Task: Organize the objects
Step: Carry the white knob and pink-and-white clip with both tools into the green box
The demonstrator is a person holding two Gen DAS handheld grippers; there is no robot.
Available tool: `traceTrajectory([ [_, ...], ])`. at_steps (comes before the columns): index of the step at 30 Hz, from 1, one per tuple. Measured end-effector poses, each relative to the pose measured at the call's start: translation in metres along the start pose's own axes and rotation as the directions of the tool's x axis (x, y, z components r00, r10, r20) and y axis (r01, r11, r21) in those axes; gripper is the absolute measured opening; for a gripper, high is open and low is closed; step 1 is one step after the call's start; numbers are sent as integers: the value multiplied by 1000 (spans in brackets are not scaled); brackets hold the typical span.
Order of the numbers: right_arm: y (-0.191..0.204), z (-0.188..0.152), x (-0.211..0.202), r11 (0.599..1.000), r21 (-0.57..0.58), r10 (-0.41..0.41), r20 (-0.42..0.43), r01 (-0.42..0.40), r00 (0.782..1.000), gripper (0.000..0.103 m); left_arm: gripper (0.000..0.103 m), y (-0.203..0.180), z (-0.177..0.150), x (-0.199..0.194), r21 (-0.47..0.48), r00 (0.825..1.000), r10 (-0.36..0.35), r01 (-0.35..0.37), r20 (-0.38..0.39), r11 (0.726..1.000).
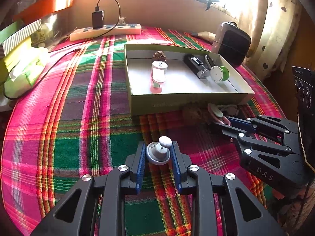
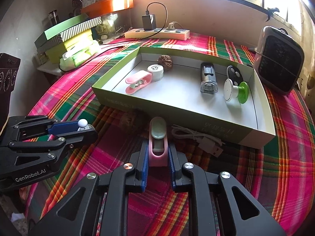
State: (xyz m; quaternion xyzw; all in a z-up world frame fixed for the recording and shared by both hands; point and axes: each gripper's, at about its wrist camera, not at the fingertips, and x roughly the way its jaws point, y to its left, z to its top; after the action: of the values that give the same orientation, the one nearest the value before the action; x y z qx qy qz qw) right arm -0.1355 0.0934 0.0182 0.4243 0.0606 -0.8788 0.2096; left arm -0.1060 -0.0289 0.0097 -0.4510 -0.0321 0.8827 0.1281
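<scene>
Two grips | left jaws clamp grey knob point(image 1: 158, 153) | right jaws clamp pink clip point(image 2: 158, 147)

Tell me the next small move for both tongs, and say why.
Probably lift both straight up. The right tongs are shut on the pink clip, and the left tongs bracket the grey knob; both things sit on the plaid cloth, outside the open box.

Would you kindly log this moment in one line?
left gripper: shut on grey knob | right gripper: shut on pink clip
</scene>
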Motion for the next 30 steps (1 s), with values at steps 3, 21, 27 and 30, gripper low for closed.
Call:
traceTrajectory([
  [3,0,0,0,1000,3,3,0,-3,1000,18,23,-1,0,0,-1,1000,0,0,0,1000],
  [21,-2,-2,-2,1000,19,15,6,-15,1000,18,23,-3,2,1,0,1000,-9,9,-1,1000],
  [27,-4,-1,-10,999,32,31,34,-32,999,18,23,-4,2,-3,2,1000,-15,15,8,1000],
  [30,-6,-3,-10,999,42,32,29,-33,999,18,23,-7,4,-8,6,1000,-22,22,22,1000],
])
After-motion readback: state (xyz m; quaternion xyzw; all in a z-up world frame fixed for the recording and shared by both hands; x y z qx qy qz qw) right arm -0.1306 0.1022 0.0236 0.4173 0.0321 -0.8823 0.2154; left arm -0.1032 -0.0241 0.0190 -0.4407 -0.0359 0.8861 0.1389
